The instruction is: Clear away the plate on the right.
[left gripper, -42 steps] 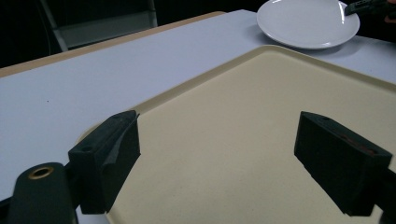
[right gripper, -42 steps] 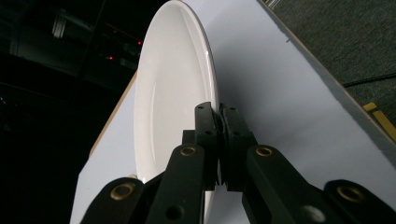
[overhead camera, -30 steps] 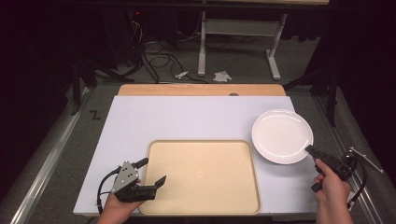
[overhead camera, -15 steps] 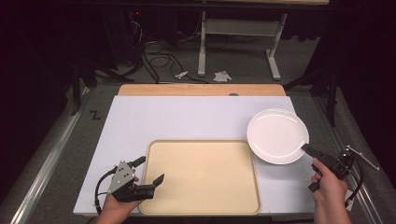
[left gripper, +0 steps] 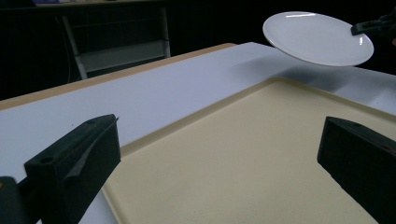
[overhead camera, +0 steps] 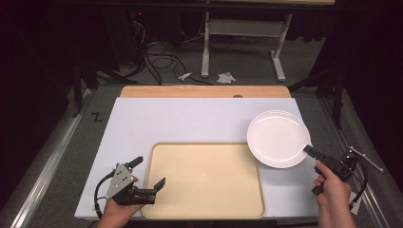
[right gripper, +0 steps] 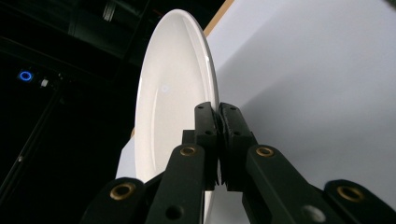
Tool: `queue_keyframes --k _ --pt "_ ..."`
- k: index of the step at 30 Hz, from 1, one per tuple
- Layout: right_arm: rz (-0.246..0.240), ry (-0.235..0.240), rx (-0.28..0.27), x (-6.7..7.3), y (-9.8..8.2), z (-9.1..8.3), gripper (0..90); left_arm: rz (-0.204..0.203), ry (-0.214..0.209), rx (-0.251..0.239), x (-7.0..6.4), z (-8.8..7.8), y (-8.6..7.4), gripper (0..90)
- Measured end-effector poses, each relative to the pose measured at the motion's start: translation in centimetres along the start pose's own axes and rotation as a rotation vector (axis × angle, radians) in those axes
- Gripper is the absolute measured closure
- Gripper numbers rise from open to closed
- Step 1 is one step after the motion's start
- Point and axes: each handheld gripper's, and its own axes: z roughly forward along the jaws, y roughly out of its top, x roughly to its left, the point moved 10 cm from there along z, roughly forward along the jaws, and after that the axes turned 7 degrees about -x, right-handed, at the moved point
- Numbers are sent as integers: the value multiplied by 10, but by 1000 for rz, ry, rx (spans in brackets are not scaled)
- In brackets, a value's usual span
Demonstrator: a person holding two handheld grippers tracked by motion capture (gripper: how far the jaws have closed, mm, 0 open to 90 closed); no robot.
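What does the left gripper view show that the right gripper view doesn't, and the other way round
The left gripper view has the shallow beige rectangular tray lying flat on the table, with the left gripper and its two black jaws standing wide apart over the tray's near end. It also shows the plate lifted clear of the table, a shadow beneath it.

The right gripper view has the close grip: the right gripper with its jaws pinched shut on the plate's rim.

Both share the round white plate and the white tabletop.
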Motion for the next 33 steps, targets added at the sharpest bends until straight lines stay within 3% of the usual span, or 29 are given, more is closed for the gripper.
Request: queue_keyframes --k 8,27,33 --pt "-29 51 58 18 -16 11 892 2 -9 -1 -1 0 0 1" --pt "-84 68 195 53 -50 42 891 -13 -9 -8 3 -2 0 1" --pt "-90 88 243 68 -69 54 892 -13 -10 -8 2 -2 0 1"
